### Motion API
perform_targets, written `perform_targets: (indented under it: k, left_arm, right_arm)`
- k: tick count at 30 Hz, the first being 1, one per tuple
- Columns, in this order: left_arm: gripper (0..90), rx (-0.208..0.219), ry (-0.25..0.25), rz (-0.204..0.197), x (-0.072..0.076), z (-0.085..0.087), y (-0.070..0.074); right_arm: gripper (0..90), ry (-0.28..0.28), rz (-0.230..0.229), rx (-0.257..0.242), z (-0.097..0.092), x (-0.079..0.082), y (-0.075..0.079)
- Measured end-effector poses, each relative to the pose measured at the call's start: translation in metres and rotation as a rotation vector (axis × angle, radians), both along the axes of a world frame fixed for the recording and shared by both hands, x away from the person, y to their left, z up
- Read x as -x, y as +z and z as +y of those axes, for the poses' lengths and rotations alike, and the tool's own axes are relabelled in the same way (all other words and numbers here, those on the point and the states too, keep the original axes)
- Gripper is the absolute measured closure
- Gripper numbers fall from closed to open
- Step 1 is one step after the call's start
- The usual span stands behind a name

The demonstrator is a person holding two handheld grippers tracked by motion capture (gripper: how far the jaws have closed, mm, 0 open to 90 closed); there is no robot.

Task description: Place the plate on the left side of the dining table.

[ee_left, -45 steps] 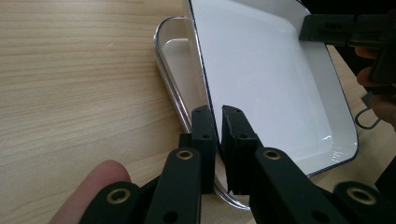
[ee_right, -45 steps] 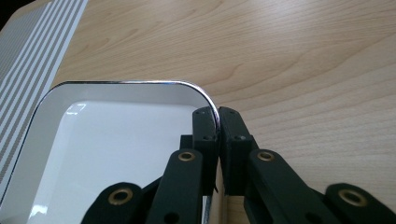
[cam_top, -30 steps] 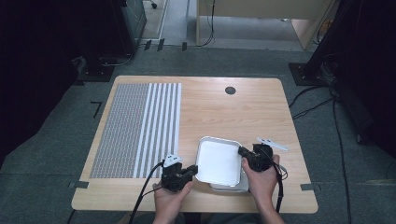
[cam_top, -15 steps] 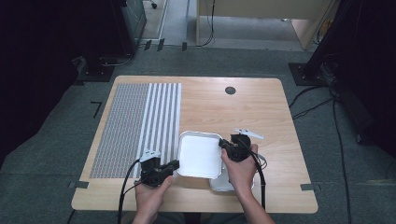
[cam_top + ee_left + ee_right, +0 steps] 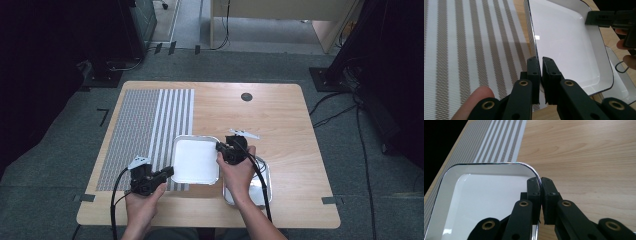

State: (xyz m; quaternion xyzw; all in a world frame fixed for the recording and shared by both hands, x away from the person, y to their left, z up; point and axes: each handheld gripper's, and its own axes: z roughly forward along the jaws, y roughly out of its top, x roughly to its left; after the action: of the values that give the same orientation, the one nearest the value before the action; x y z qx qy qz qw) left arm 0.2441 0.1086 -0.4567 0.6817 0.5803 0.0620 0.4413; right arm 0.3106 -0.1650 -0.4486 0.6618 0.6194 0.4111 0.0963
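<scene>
Together, the left gripper [image 5: 169, 173] and right gripper [image 5: 220, 148] are clamping opposite rims of a white tray [image 5: 195, 160], holding it partly over the striped placemat [image 5: 150, 125], beside a second tray [image 5: 262, 187] on the wooden table [image 5: 280, 115].

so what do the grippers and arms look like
Both are black: the left gripper and right gripper each have two jaws on linked bars with brass-coloured rivets, a grey three-cornered plate on top and a trailing black cable. The forearms are bare, no sleeves.

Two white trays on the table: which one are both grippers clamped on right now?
The left tray, overlapping the striped mat; left gripper and right gripper pinch opposite rims. The other tray lies free.
</scene>
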Motion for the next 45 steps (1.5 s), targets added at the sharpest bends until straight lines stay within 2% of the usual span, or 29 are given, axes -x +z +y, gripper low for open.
perform_targets:
  k: [7,9,16,24,26,28,31,38,45]
  left_arm:
    - [86.1,-0.003,0.034,-0.001,-0.008,0.025,0.002]
    - [86.2,0.009,0.044,0.004,-0.011,0.032,0.002]
    - [86.4,-0.006,0.075,0.000,-0.020,0.056,0.002]
    - [86.5,-0.015,0.104,0.011,-0.034,0.083,-0.001]
    - [86.5,-0.011,0.110,0.014,-0.037,0.089,-0.002]
    - [86.5,-0.002,0.116,0.017,-0.041,0.094,-0.004]
    - [86.5,0.007,0.124,0.026,-0.048,0.101,-0.007]
    - [86.2,0.002,0.129,0.029,-0.065,0.108,-0.007]
    - [86.4,-0.003,0.141,0.041,-0.083,0.116,-0.010]
  right_arm:
    - [87.5,0.026,0.016,-0.015,0.026,-0.015,0.000]
    - [87.5,0.032,0.013,-0.018,0.033,-0.020,0.000]
    - [87.4,0.050,0.021,-0.029,0.060,-0.036,-0.003]
    - [87.6,0.068,0.040,-0.042,0.090,-0.056,-0.007]
    - [87.6,0.075,0.033,-0.037,0.096,-0.061,-0.009]
    - [87.8,0.078,0.046,-0.042,0.103,-0.066,-0.009]
    - [87.9,0.075,0.048,-0.038,0.111,-0.074,-0.009]
    - [88.2,0.064,0.071,-0.068,0.121,-0.094,-0.014]
    - [88.5,0.061,0.071,-0.053,0.131,-0.110,-0.018]
